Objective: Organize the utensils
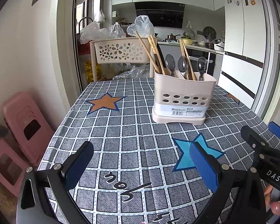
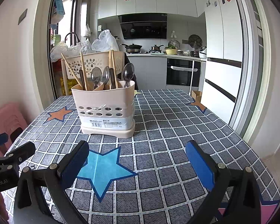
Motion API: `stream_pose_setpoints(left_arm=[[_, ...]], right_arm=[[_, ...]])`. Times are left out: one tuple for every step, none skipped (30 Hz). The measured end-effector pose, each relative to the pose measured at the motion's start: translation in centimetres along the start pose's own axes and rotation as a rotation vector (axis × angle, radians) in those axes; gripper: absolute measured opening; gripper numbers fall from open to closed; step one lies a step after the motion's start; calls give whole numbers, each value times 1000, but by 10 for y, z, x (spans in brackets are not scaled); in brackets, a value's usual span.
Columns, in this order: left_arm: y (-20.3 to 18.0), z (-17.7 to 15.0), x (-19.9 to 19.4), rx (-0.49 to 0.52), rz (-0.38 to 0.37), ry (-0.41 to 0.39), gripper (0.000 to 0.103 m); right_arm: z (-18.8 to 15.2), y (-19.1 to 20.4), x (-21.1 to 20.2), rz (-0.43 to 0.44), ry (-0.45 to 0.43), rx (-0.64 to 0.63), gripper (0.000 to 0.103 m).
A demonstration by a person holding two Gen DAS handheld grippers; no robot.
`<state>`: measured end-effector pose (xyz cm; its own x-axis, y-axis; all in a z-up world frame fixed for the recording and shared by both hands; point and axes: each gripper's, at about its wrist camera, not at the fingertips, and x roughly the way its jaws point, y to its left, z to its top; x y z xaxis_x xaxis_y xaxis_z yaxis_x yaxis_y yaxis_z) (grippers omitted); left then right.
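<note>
A cream plastic utensil holder (image 1: 183, 97) stands upright on the worktop (image 1: 121, 130), which is covered by a grey woven-look cloth crossed with white grid lines and printed with stars. The holder has smooth rounded corners, two rows of oval holes across its front wall, a white barcode label below them and a wider flat base tray. Inside it, partitions split the space into compartments: pale wooden chopsticks (image 1: 153, 54) lean in the left one, long and slender, and more chopsticks (image 1: 185, 56) stand in the middle. Three shiny metal spoons (image 1: 183, 64) rise bowl-up from the holder, spread from the middle to the right end.

An orange star (image 1: 105, 102) lies on the cloth to the left of the holder, and a light blue star (image 1: 192, 153) with a dark outline lies in front of it, nearer the cameras.

The left gripper (image 1: 141, 168) hovers in front of the holder, well apart from it, its black fingers with blue foam pads (image 1: 203, 166) spread wide and holding nothing. The right gripper (image 2: 136, 164) is likewise in front of the holder, spread wide and empty, above the blue star (image 2: 102, 169).

Behind the holder stands a cream basket (image 1: 121, 50) pierced with flower-shaped holes, with crinkled clear plastic bags (image 1: 95, 31) on top.
</note>
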<state>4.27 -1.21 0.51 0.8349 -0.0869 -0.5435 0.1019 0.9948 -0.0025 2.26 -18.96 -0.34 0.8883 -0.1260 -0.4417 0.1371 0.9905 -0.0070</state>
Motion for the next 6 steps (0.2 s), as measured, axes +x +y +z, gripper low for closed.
stream_pose_setpoints(left_arm=[[1,0,0,-1,0,1,103],[1,0,0,-2,0,2,103],[1,0,0,-1,0,1,103],[1,0,0,0,1,1,103],[1,0,0,1,1,2,103],[1,0,0,2,1,3,103]], right_arm=[[0,0,0,0,0,0,103],[0,0,0,-1,1,-1,103],[0,0,0,-1,1,-1,103],[1,0,0,0,1,0,103],[1,0,0,0,0,-1,103],[0,0,0,0,0,-1,103]])
